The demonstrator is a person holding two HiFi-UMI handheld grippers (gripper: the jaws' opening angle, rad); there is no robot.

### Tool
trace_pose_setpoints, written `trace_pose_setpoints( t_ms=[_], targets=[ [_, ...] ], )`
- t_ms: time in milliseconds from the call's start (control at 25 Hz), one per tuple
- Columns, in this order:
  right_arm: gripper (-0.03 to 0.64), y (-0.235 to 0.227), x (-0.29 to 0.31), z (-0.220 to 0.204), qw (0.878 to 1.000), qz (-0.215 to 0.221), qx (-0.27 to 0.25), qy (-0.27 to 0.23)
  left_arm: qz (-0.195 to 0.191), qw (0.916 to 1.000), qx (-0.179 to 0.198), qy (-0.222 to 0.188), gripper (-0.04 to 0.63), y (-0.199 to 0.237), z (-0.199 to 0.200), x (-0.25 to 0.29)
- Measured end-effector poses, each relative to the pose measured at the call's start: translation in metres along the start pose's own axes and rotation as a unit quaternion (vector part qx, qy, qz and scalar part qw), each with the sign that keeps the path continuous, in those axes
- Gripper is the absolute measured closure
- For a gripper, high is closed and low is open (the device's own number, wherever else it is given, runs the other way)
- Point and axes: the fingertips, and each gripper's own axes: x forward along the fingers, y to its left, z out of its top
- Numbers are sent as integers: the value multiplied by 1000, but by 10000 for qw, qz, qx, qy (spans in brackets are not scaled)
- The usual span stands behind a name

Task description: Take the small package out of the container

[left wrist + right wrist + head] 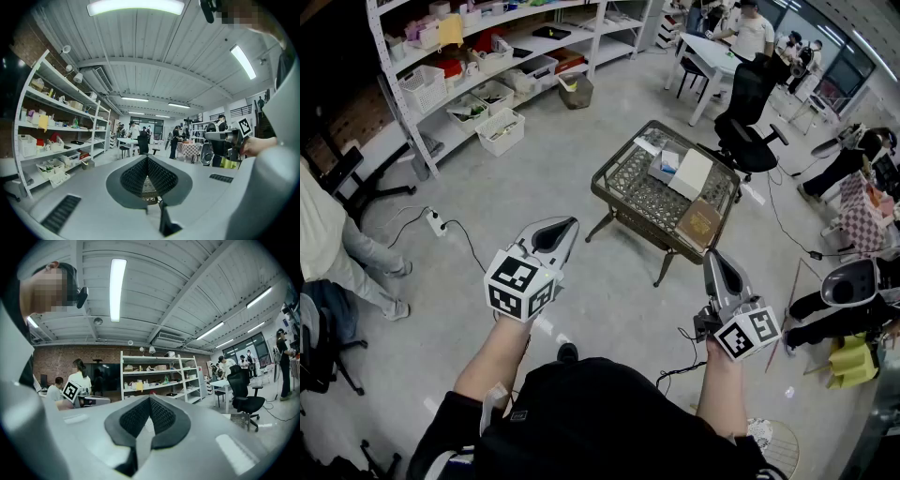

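A wire mesh container on thin legs stands on the floor ahead of me. Inside it lie a small blue-and-white package, a larger white box and a flat brown package. My left gripper is held at chest height, short of the container's near left corner, with its jaws shut and empty. My right gripper points toward the container's near right side, also shut on nothing. Neither gripper touches the container. Each gripper view catches the other gripper off to the side.
White shelving with bins runs along the back left. A black office chair and a white table stand behind the container. A power strip and cables lie on the floor. A person stands at the left.
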Motion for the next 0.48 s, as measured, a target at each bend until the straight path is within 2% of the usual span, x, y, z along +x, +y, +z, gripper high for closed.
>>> trace_pose_setpoints(
  t_ms=[200,480],
  targets=[
    [609,-8,0,-3,10000,14,67,-39,-58,10000,32,-5,597,-8,2,8],
    [609,-12,12,-5,10000,-45,58,-27,-85,9999,18,56,597,2,0,15]
  ],
)
